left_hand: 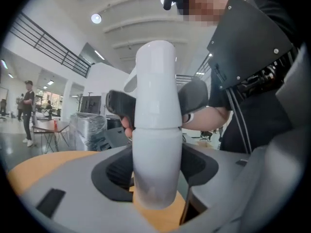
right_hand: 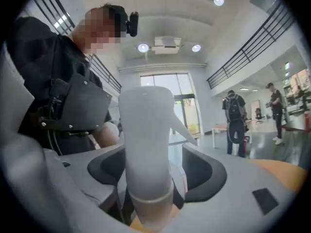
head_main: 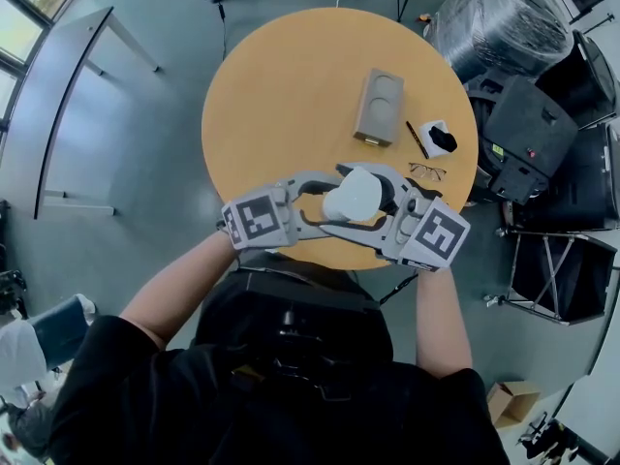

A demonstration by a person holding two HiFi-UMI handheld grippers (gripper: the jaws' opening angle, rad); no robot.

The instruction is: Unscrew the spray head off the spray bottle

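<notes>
Head view hides the pads. Left gripper [left_hand: 156, 176] clamps the bottle [left_hand: 156, 154]; right gripper [right_hand: 154, 178] seems loose around the spray head [right_hand: 146, 135].

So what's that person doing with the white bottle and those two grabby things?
A person holds a hand-held gripper in each hand above the edge of a round wooden table. The left hand-held gripper is clamped on the body of a white spray bottle. The right hand-held gripper has its jaws around the same bottle, but they look open, not squeezing. The spray head sits on the bottle, so it is not unscrewed yet.
</notes>
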